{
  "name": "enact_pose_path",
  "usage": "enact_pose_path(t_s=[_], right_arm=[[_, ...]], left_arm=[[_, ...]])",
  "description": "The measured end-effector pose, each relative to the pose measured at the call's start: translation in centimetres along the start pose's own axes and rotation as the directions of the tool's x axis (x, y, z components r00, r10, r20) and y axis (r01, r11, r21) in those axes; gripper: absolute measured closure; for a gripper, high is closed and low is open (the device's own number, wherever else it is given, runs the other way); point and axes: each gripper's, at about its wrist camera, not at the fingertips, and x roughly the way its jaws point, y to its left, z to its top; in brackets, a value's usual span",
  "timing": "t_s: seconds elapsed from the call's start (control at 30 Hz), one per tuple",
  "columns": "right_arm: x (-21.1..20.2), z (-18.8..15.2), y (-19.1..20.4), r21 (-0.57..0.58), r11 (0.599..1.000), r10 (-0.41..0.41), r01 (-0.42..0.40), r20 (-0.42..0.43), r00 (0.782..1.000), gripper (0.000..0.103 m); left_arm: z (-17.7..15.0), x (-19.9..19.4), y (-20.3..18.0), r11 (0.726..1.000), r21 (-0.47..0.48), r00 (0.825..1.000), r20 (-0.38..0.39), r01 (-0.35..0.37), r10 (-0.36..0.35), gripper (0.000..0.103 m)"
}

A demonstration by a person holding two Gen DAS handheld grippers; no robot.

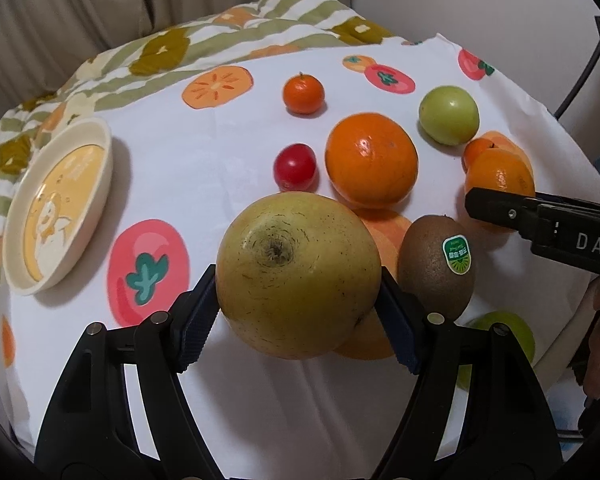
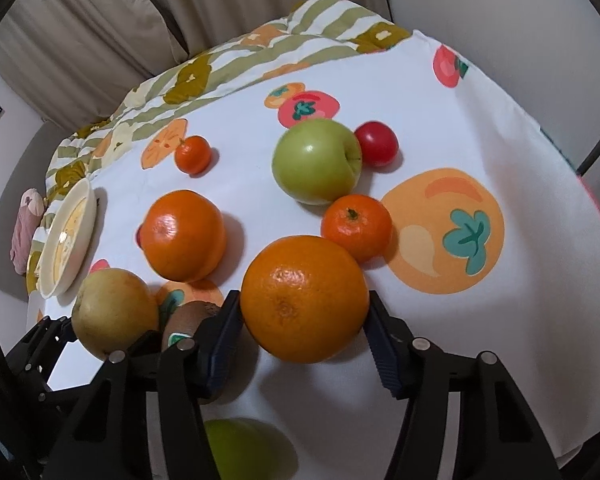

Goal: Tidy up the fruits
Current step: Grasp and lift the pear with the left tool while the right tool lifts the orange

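My left gripper (image 1: 298,304) is shut on a large yellow pear (image 1: 298,274), its pads pressed on both sides. My right gripper (image 2: 304,324) is shut on a large orange (image 2: 304,298); it also shows in the left wrist view (image 1: 500,176) at the right. A kiwi (image 1: 436,268) lies just right of the pear. On the cloth lie another large orange (image 1: 370,160), a green apple (image 1: 448,114), a small red fruit (image 1: 295,166), a small mandarin (image 1: 303,93) and a mandarin (image 2: 356,226) beside the held orange. A cream bowl (image 1: 100,148) stands at the left.
The fruit-printed white cloth (image 1: 220,128) covers the table, with a striped quilt (image 1: 228,36) and curtains behind. A second red fruit (image 2: 377,143) sits behind the apple (image 2: 316,160). Another green fruit (image 2: 248,448) lies under the right gripper. Black stand rods rise at the right.
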Motion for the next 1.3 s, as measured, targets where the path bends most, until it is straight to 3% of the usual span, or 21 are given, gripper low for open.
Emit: enact_pose_path(t_s=[0.43,0.77,0.93,1.3], right_arm=[[-5.2,2.1,3.4,-0.107,0.992,0.078,-0.071,0.060,0.995,0.048],[-7.1,4.9,9.9,-0.244,0.963,0.143,-0.116,0.097,0.985,0.048],[-6.0,6.3,13.9,-0.267,0.954,0.167,-0.136,0.097,0.981,0.048],[-0.7,7.9,22.8,-0.239,0.962,0.154,-0.133,0.071,0.986,0.048]], left_arm=[[1.7,-7.3,2.6,0.990,-0.119,0.991,0.106,-0.073,0.086,0.024],[3.7,-11.3,9.5,0.967,-0.216,0.966,0.190,-0.132,0.174,0.024],[4.2,-11.2,14.0,0.964,-0.226,0.963,0.193,-0.143,0.188,0.024],[5.4,-7.1,23.9,0.977,-0.172,0.977,0.147,-0.126,0.152,0.024]])
